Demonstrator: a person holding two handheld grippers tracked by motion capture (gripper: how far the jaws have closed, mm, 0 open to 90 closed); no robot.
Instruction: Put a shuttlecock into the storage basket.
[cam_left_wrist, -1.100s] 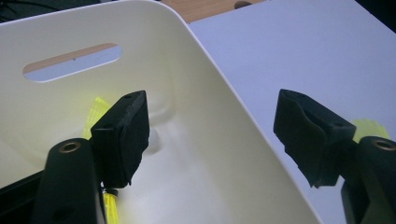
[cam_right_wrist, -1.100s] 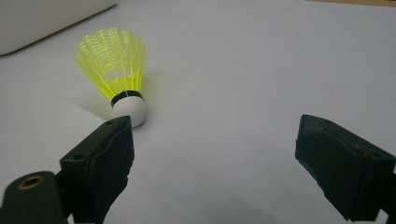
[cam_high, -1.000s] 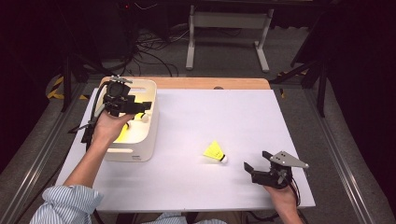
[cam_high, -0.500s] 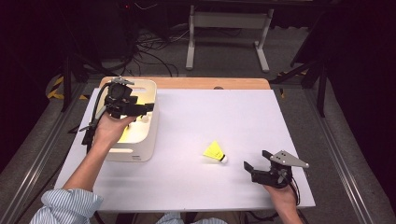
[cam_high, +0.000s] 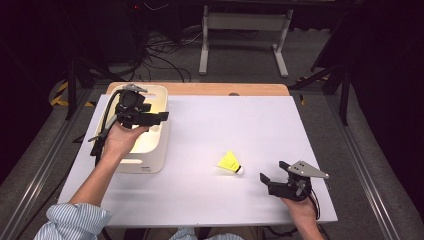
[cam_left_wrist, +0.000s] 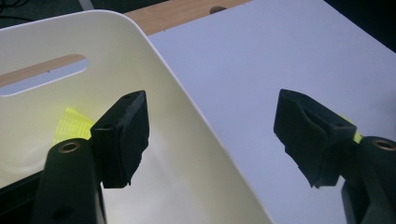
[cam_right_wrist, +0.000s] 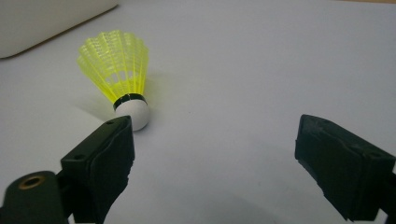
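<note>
Left tongs (cam_high: 150, 119): held above the white tub (cam_high: 159, 150) at about 9 o'clock on the table (cam_high: 260, 125). Jaws spread wide, nothing between them. In the left gripper view the tub's right wall runs up between the two jaws, one jaw over the tub's inside, the other over bare tabletop. A yellow shuttlecock (cam_left_wrist: 70, 125) lies inside the tub, partly hidden behind the jaw over the tub; its cork end cannot be seen.

Right tongs (cam_high: 272, 182): held low near the table's front edge at about 5 o'clock. Jaws spread wide, empty. A second yellow shuttlecock (cam_high: 231, 163) lies on its side on the tabletop, just beyond these tongs toward 10 o'clock from them, well apart from the tub. In the right gripper view its white cork end (cam_right_wrist: 132, 115) points toward the tongs, close beside the tip of the left-hand jaw; contact cannot be confirmed. Its skirt points away toward the tub.

A wooden strip (cam_high: 200, 89) shows along the table's far edge at 12 o'clock.
</note>
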